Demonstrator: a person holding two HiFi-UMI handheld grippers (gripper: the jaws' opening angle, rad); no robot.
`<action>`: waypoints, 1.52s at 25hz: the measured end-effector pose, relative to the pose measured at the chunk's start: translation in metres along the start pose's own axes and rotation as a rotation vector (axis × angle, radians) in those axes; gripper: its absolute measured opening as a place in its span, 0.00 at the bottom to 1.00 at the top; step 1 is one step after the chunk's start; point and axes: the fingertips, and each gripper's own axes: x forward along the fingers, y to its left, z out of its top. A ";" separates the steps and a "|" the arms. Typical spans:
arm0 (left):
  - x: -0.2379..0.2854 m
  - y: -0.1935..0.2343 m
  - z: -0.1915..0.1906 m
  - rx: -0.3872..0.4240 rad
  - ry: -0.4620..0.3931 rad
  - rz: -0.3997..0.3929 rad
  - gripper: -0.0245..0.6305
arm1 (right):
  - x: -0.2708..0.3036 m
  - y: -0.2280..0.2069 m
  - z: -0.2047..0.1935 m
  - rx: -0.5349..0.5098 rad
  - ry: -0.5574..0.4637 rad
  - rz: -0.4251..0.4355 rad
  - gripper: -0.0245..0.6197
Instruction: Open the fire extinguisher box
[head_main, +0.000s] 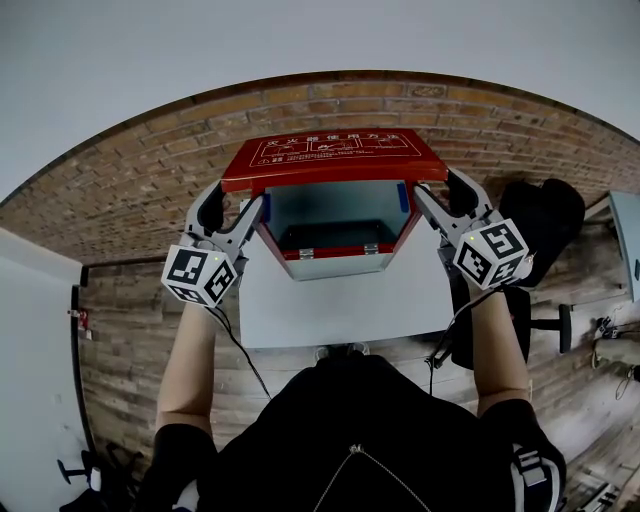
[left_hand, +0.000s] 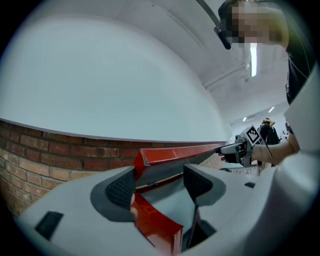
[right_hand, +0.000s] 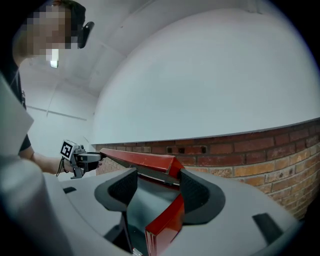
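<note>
We hold the left gripper (head_main: 235, 205) and right gripper (head_main: 437, 190) half open, each straddling 1 corner of the raised lid (head_main: 333, 157) of the red metal fire extinguisher box (head_main: 338, 266).

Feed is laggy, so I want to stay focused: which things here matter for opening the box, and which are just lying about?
Job in hand: red metal fire extinguisher box; its raised red lid; left hand-held gripper and right hand-held gripper, at the lid's corners.
Just about: black office chair; white table, only bearing the box.
</note>
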 end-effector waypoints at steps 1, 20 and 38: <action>0.002 0.001 0.004 0.004 -0.006 0.000 0.56 | 0.001 -0.001 0.005 -0.002 -0.011 -0.002 0.46; 0.072 0.048 0.055 0.116 -0.051 0.008 0.56 | 0.072 -0.052 0.071 -0.097 -0.115 -0.061 0.46; 0.118 0.083 0.060 0.091 -0.038 0.008 0.56 | 0.121 -0.087 0.082 -0.067 -0.122 -0.067 0.46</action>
